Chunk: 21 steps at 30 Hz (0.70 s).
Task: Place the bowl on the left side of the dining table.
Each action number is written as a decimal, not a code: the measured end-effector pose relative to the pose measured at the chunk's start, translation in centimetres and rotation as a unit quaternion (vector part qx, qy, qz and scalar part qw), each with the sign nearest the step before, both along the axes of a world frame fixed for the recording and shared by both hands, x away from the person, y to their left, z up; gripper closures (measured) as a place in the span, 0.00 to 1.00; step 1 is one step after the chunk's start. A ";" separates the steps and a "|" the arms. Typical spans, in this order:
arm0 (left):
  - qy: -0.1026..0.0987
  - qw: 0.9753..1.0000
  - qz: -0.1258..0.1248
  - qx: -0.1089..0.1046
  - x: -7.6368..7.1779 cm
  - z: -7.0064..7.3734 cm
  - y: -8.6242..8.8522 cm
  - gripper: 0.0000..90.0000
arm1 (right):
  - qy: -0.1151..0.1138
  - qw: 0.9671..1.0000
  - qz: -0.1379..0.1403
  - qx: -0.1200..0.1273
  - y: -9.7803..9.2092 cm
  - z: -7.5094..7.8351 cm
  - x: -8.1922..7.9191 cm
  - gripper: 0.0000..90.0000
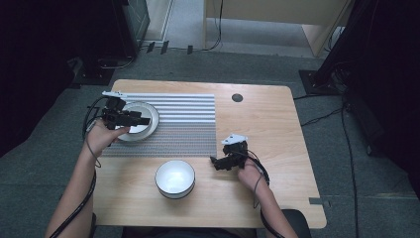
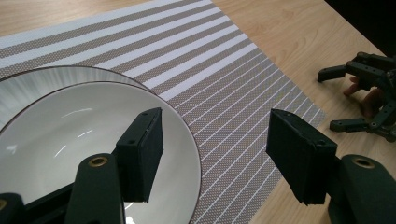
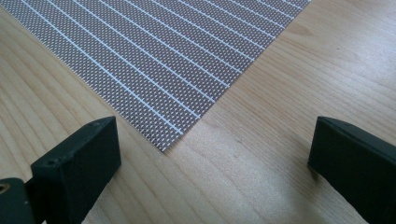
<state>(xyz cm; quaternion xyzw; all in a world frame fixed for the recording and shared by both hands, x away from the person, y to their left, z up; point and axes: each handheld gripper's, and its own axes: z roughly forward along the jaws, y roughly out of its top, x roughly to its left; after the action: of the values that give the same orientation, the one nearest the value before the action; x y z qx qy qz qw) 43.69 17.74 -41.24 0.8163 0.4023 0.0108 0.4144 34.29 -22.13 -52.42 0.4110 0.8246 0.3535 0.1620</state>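
Nearest: deep white ceramic bowl with dark rim (image 1: 175,178) stands on the pale wooden table (image 1: 277,129), untouched. Just right of it, right claw (image 1: 218,162) rests low by the corner of the grey-and-white striped woven placemat (image 1: 183,124), jaws spread, nothing between them. Farther, at the mat's left end, left claw (image 2: 215,158) hovers over the shallow white plate with thin brown rim (image 2: 51,140), jaws spread, one inside the rim, one outside. Step judged: gripping the plate's edge. Next move calls for lowering and closing squarely on the rim. Left forearm angled forward, wrist level.
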 end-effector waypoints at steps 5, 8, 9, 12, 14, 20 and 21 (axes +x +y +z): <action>0.005 1.000 -0.006 0.007 -0.2 -0.5 -0.6 0.40 | 0.000 1.000 0.000 0.000 0.0 0.0 0.0 0.02; 0.003 1.000 -0.010 0.008 -0.4 -0.7 -1.1 0.40 | 0.000 1.000 0.000 0.000 0.0 0.0 0.0 0.02; 0.003 1.000 -0.010 0.008 -0.4 -0.7 -1.1 0.40 | 0.000 1.000 0.000 0.000 0.0 0.0 0.0 0.02; 0.002 1.000 -0.020 0.014 -0.4 -1.2 -1.8 0.40 | 0.000 1.000 0.000 0.000 0.0 0.0 0.0 0.02; 0.003 1.000 -0.024 0.014 -0.5 -1.4 -2.2 0.39 | 0.000 1.000 0.000 0.000 0.0 0.0 0.0 0.02; -0.002 0.999 -0.034 0.015 -0.7 -1.7 -2.9 0.39 | 0.000 1.000 0.001 -0.001 0.0 0.0 0.0 0.02; -0.001 0.999 -0.034 0.015 -0.7 -1.8 -2.9 0.39 | 0.000 1.000 0.001 -0.001 0.0 0.0 0.0 0.02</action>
<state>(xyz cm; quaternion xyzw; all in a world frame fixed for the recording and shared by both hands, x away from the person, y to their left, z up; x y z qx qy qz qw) 42.97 14.79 -43.04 0.8353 0.3737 0.0037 0.4032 34.30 -22.14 -52.42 0.4103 0.8250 0.3531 0.1624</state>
